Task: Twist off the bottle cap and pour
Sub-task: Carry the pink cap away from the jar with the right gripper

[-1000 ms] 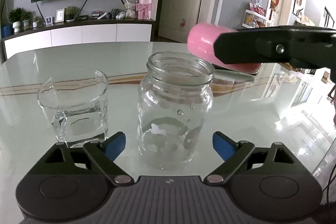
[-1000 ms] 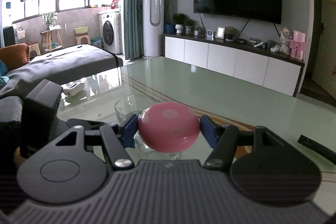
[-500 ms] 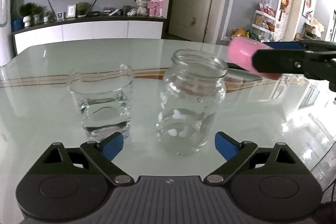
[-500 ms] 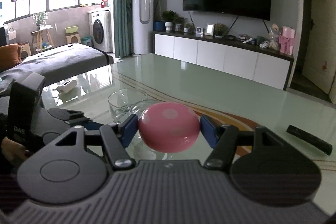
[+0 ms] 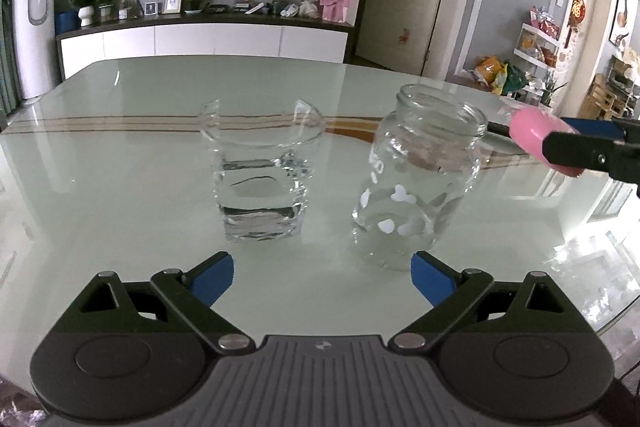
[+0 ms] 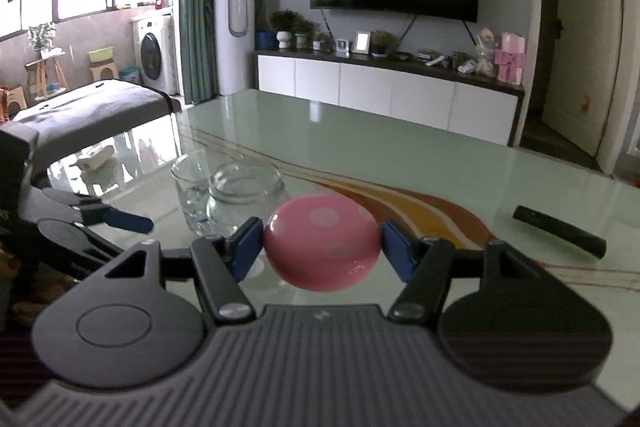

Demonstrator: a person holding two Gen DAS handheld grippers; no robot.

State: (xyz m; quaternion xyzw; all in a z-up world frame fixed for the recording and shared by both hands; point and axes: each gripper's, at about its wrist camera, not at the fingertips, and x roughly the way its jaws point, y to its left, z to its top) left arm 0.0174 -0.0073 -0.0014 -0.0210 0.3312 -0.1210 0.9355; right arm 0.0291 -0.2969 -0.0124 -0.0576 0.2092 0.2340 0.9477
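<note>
Bottle (image 5: 420, 183) stood uncapped mid-desk (image 5: 120, 187), just right of a glass (image 5: 260, 183) holding water. Left tongs (image 5: 322, 277) hung spread before both. Right tongs (image 6: 322, 247) pinched the pink cap (image 6: 322, 247) aloft; whether pouring or recapping comes next, I couldn't judge.
</note>
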